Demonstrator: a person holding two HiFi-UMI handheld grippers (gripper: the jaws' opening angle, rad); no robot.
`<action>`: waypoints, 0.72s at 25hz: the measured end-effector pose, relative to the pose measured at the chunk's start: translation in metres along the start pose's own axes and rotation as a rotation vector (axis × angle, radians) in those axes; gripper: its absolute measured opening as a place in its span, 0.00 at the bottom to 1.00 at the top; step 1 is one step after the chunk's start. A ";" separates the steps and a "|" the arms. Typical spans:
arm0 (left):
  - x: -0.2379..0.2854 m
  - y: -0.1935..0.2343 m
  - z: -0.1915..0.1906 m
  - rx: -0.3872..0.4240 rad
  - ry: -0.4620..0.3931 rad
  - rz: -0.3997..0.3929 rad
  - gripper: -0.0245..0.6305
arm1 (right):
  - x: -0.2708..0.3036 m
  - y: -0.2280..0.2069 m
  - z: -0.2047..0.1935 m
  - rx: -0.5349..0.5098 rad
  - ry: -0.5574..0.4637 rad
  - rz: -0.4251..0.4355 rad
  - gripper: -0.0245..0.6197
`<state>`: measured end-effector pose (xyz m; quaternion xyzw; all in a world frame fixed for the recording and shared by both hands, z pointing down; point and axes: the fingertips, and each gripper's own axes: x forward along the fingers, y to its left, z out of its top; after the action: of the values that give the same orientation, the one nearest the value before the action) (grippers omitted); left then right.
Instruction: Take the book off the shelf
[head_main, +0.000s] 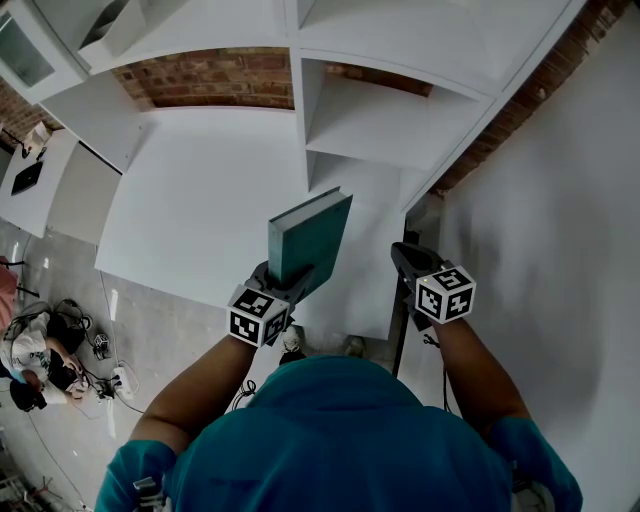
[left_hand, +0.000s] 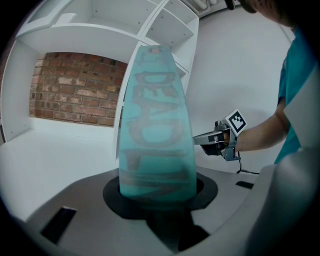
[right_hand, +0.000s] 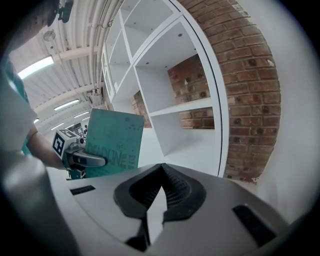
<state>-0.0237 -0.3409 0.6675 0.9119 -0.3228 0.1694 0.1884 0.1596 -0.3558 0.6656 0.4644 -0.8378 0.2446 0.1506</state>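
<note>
Clamping the book (left_hand: 156, 130) by its lower end, your left gripper (left_hand: 159, 194) has its fingers set partway in and pressed against the book's two sides; the teal book stands upright out of the fingers, likely so that it rides steady and does not swing; it sits wholly clear of the shelf (head_main: 372, 128), whose open compartments lie beyond the fingertips, so the removal looks all but done; your right gripper (right_hand: 159, 192), off to the right of those fingers and apart from the book, has its fingers drawn together on nothing, probably held back as a spare; farthest beyond both sets of fingertips, a brick wall (right_hand: 240, 75) shows behind the shelf.
</note>
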 end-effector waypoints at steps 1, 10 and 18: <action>0.000 0.000 0.000 0.000 0.000 0.000 0.29 | 0.000 0.000 -0.001 0.000 0.002 0.000 0.07; 0.000 0.000 0.002 -0.010 -0.011 0.000 0.29 | 0.001 -0.002 -0.001 0.011 0.004 -0.003 0.07; -0.001 0.000 0.004 -0.008 -0.015 0.000 0.29 | 0.000 -0.001 0.001 0.014 0.000 -0.003 0.07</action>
<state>-0.0233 -0.3421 0.6635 0.9123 -0.3250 0.1613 0.1898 0.1604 -0.3567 0.6655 0.4667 -0.8353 0.2503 0.1475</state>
